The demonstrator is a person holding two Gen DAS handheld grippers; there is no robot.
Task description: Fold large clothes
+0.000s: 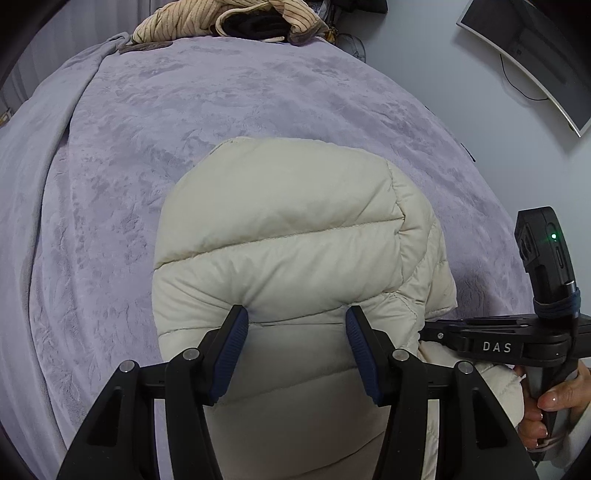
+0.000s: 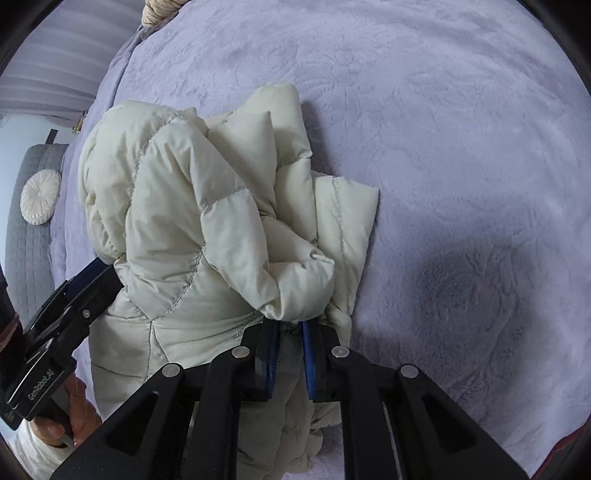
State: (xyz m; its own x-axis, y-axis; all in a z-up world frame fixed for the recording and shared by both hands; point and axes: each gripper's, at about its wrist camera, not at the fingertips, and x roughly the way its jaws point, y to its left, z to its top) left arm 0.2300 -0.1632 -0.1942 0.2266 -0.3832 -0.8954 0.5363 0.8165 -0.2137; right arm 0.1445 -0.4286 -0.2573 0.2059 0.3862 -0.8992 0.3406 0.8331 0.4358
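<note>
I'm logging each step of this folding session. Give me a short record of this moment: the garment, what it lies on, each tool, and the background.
garment: cream quilted puffer jacket, bunched up
surface: lavender plush blanket on a bed
left tool: part open, blue pads either side of a puffy jacket panel; whether they press it cannot be told
right tool: nearly closed, pinching a gathered jacket fold
background: beige striped cloth at the far edge; monitor on the wall; round cushion on a grey seat
</note>
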